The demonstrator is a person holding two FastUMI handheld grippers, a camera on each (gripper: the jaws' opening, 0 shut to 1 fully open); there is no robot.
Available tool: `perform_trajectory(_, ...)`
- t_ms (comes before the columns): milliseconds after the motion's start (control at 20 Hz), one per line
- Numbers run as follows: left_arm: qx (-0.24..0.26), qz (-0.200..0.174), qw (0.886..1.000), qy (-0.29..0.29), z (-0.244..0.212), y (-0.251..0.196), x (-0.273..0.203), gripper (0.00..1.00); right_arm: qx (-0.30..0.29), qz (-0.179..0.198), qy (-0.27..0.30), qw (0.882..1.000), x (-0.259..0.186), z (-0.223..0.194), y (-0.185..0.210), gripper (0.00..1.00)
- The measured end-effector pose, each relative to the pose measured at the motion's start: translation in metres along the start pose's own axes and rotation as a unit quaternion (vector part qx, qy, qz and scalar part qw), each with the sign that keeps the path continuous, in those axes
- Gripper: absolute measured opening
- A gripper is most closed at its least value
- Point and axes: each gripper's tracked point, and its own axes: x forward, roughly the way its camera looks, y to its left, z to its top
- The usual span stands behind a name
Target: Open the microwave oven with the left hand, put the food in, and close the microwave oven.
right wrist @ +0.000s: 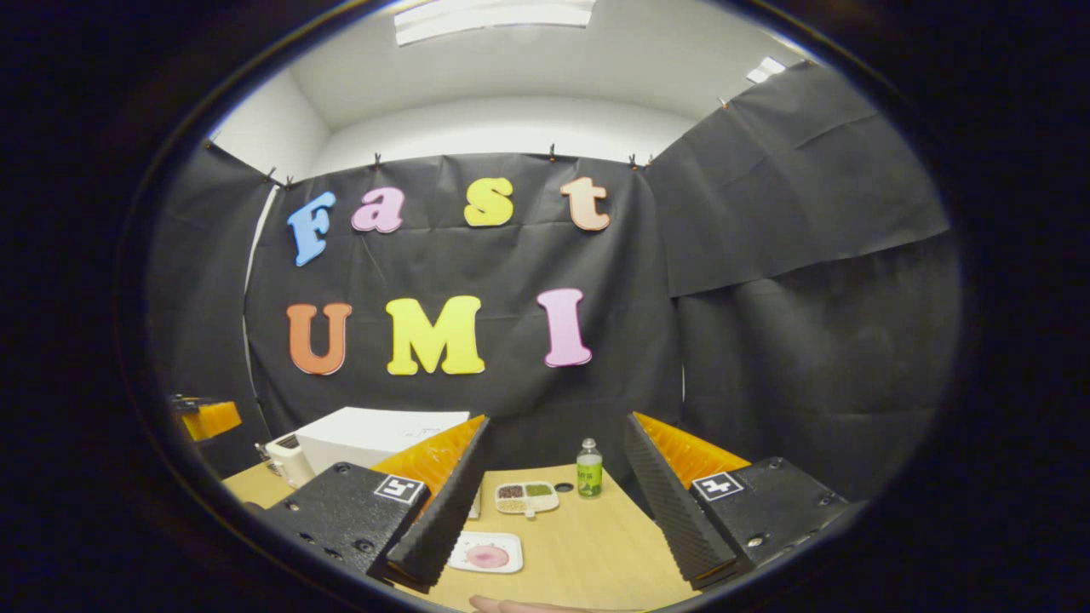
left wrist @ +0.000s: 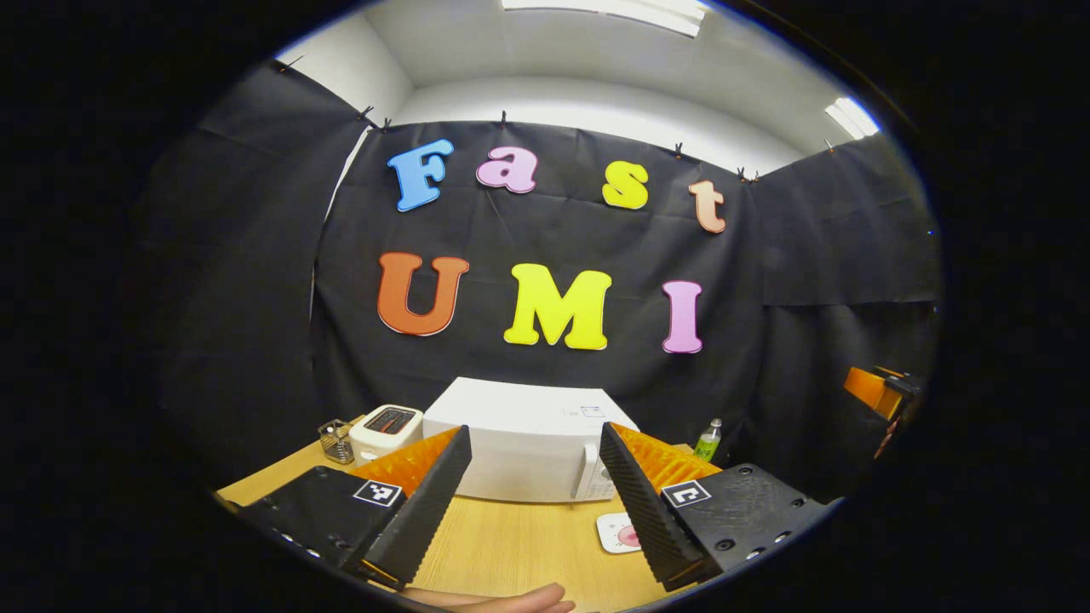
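While closed, microwave (left wrist: 519,443) beyond spread left gripper (left wrist: 535,502).

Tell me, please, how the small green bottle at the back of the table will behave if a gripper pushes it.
The green bottle stands upright, tall and narrow, so a push near its cap would probably tip it. On its side, its round body would likely roll across the smooth wooden table. It looks small, so probably light.

A mock kitchen in a cloth-walled booth: microwave (left wrist: 524,451) and toaster (left wrist: 386,430) on a wooden table (left wrist: 511,545).
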Motion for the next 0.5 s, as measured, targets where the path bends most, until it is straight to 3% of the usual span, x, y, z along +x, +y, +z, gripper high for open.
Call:
perform_trajectory(50,0.002,-0.001,1.000,0.003,-0.005,-0.003,0.010,0.95,0.001,0.001,-0.003,1.000,0.000,0.000,0.000,0.89)
perform_trajectory(100,0.007,-0.001,1.000,0.002,-0.009,-0.006,0.021,0.95,0.001,0.000,-0.007,1.000,0.001,-0.001,-0.002,0.99)
perform_trajectory(350,0.039,0.003,0.999,0.026,-0.048,-0.025,0.074,0.95,-0.014,-0.008,-0.019,1.000,0.009,-0.009,-0.013,0.99)
perform_trajectory(400,0.038,-0.007,0.999,0.032,-0.053,-0.034,0.085,0.95,-0.013,-0.006,-0.016,1.000,0.010,-0.014,-0.013,0.89)
perform_trajectory(450,0.039,-0.016,0.998,0.039,-0.063,-0.043,0.098,0.94,-0.011,-0.005,-0.013,1.000,0.012,-0.017,-0.013,0.99)
perform_trajectory(500,0.040,-0.027,0.998,0.044,-0.073,-0.051,0.110,0.94,-0.007,-0.003,-0.010,1.000,0.014,-0.021,-0.014,0.99)
